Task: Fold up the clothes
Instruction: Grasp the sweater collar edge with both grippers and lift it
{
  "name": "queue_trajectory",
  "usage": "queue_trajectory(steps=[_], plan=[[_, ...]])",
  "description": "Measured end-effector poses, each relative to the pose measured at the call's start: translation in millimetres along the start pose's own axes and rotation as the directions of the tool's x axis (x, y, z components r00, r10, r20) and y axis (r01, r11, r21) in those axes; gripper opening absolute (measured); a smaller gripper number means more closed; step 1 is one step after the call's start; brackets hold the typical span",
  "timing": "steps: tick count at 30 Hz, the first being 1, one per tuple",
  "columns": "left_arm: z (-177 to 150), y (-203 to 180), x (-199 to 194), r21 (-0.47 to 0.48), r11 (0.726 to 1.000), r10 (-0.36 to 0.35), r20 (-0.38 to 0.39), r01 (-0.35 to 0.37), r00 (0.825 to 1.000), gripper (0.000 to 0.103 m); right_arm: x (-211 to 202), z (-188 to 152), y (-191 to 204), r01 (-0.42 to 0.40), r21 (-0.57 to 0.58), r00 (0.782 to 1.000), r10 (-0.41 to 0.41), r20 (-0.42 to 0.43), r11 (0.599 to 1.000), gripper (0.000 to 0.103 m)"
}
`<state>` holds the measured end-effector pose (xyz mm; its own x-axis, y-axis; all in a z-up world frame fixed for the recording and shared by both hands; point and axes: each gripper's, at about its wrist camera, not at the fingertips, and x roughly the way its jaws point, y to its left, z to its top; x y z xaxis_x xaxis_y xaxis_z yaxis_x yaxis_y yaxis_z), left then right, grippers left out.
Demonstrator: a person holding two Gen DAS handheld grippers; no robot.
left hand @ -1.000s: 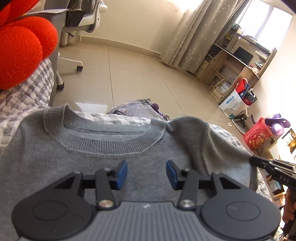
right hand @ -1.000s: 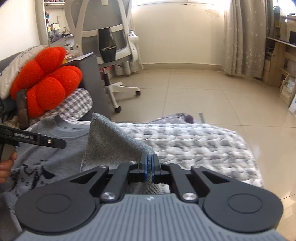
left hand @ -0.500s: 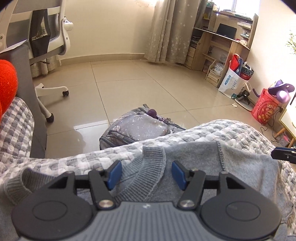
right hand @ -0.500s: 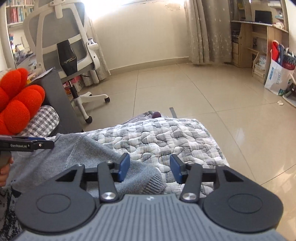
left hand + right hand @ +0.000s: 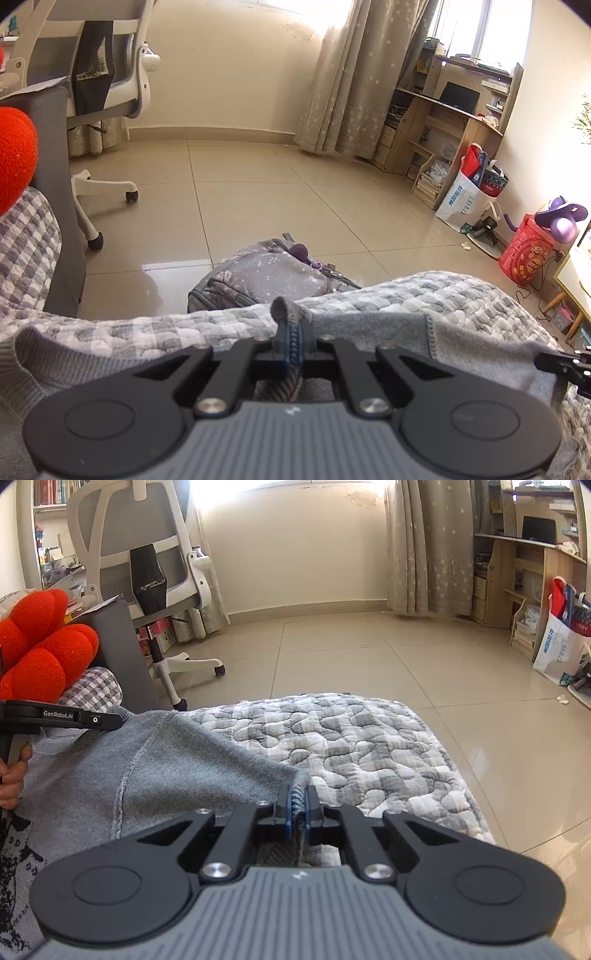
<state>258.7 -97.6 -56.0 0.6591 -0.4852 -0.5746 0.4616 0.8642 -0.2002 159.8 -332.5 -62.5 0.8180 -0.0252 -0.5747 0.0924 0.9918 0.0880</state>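
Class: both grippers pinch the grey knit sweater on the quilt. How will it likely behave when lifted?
The grey knit sweater is probably floppy: it bunches where the right gripper pinches it. It likely sags between that and the left gripper. The ribbed knit probably resists slipping.

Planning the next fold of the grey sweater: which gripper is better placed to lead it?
Right, probably. The right gripper is shut on the sweater's ribbed cuff at the outer corner, free to sweep inward. The left gripper, shut on the collar ribbing, anchors better.
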Motion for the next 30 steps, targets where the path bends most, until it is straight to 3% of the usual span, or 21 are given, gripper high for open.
queue_trajectory(steps=[4, 8, 16, 20, 24, 25, 26, 28, 30], plan=[[10, -13, -4, 0.015, 0.999, 0.029, 0.084, -0.031, 0.996, 0.003, -8, 12, -2, 0.093, -0.039, 0.992, -0.09, 0.091, 0.995, 0.006], [19, -22, 5, 0.028, 0.996, 0.077, 0.115, -0.08, 0.99, 0.003, 6, 29, -7, 0.145, -0.062, 0.984, -0.137, 0.115, 0.988, 0.006], [19, -25, 37, 0.069, 0.98, 0.185, 0.065, -0.189, 0.981, 0.003, 57, 35, -12, 0.177, -0.081, 0.984, -0.175, 0.037, 0.981, 0.006], [17, -25, 49, 0.079, 0.976, 0.204, -0.004, -0.203, 0.979, 0.004, 67, 32, -10, 0.189, -0.097, 0.982, -0.189, 0.009, 0.977, 0.006], [18, -30, 43, 0.095, 0.973, 0.213, -0.002, -0.212, 0.977, 0.006, 66, 31, -7, 0.198, -0.104, 0.98, -0.199, -0.004, 0.975, 0.008], [18, -29, 40, 0.084, 0.974, 0.211, 0.001, -0.21, 0.978, 0.011, 63, 32, -6, 0.196, -0.096, 0.98, -0.198, -0.006, 0.976, 0.01], [18, -28, 37, 0.072, 0.975, 0.208, 0.004, -0.208, 0.978, 0.017, 59, 33, -6, 0.196, -0.088, 0.98, -0.197, -0.007, 0.977, 0.019], [18, -27, 27, 0.037, 0.979, 0.197, 0.019, -0.198, 0.98, 0.051, 51, 35, -6, 0.204, -0.076, 0.979, -0.205, 0.001, 0.976, 0.036], [17, -27, 17, 0.022, 0.983, 0.184, 0.032, -0.185, 0.982, 0.053, 42, 36, -6, 0.206, -0.071, 0.979, -0.205, 0.012, 0.976, 0.044]])
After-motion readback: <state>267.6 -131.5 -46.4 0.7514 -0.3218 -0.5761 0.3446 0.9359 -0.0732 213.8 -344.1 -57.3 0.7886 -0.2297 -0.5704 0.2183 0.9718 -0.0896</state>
